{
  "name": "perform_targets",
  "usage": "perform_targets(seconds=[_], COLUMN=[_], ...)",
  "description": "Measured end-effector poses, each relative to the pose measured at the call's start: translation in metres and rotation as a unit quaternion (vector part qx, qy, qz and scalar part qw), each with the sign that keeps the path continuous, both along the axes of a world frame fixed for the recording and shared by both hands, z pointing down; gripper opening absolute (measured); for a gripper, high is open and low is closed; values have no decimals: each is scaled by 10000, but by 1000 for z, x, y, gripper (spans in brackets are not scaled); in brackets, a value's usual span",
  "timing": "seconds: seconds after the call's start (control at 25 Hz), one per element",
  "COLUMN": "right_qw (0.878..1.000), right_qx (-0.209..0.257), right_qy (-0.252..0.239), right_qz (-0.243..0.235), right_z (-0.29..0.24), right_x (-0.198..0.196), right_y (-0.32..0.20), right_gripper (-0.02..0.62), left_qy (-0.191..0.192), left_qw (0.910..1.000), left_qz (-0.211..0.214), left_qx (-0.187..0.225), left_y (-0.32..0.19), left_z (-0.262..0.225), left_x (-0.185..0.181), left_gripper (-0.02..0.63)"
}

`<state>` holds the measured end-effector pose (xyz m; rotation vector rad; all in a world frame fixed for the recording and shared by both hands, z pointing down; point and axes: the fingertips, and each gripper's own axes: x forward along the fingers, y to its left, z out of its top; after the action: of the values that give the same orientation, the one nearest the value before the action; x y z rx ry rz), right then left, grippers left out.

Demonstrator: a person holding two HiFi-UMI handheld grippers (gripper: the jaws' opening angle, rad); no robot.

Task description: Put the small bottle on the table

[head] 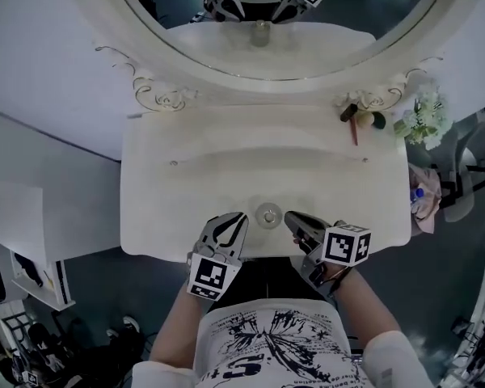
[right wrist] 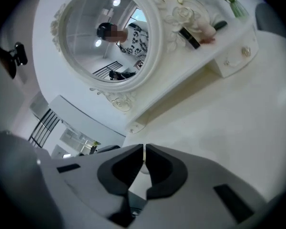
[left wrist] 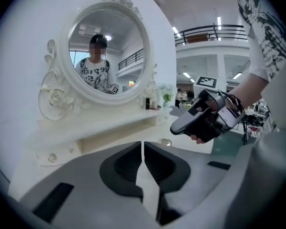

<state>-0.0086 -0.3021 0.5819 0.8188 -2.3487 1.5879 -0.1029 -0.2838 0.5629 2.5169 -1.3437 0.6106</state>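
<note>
The small bottle (head: 267, 214) stands upright on the white dressing table (head: 194, 184), near its front edge; from above only its round pale top shows. It stands free between my two grippers, touched by neither. My left gripper (head: 242, 216) is just left of it, jaws shut and empty. My right gripper (head: 288, 216) is just right of it, also shut with nothing in it. In the left gripper view the shut jaws (left wrist: 142, 145) point at the table, with the bottle (left wrist: 165, 141) and the right gripper (left wrist: 174, 129) beyond them. In the right gripper view the jaws (right wrist: 144, 149) meet over the tabletop.
An oval mirror (head: 275, 23) rises behind the table's raised shelf (head: 250, 115). On the shelf's right end lie dark cosmetic items (head: 352, 113) and white flowers (head: 424, 120). A side cabinet (head: 16, 225) stands to the left. The person's torso (head: 275, 338) is close to the front edge.
</note>
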Motion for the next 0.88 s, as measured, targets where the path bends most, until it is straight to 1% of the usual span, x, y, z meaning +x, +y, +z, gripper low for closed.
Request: perform_targets(seconds=[0.08, 0.16, 0.24, 0.32, 0.48, 0.6, 0.76, 0.88], right_qw=[9978, 9896, 9764, 9623, 9302, 9063, 8829, 8678], right_qx=[566, 1242, 1898, 2432, 3320, 3830, 4289, 4567], right_qy=[337, 722, 1014, 1202, 1562, 1764, 1829, 1877], right_qz=[-5, -84, -174, -180, 72, 277, 556, 564], right_z=[-16, -33, -51, -70, -105, -123, -143, -152], right_x=[3, 3, 3, 3, 11, 18, 29, 33], right_y=[-3, -5, -7, -7, -14, -19, -20, -17], right_gripper=[28, 26, 26, 26, 26, 21, 17, 17], left_qy=[124, 180, 210, 294, 386, 529, 458, 511], left_qw=[9998, 9995, 9992, 9983, 9949, 9904, 9889, 9867], left_qz=[-55, -56, -37, -75, -306, -542, -685, -772], left_qx=[163, 253, 351, 503, 882, 1154, 1237, 1334], left_y=[-4, -8, -10, -11, -15, -19, -20, -21], left_z=[-19, -35, -50, -67, -100, -121, -136, -147], left_x=[-1, -2, -2, -2, -8, -15, -21, -21], left_gripper=[26, 21, 21, 20, 20, 20, 20, 20])
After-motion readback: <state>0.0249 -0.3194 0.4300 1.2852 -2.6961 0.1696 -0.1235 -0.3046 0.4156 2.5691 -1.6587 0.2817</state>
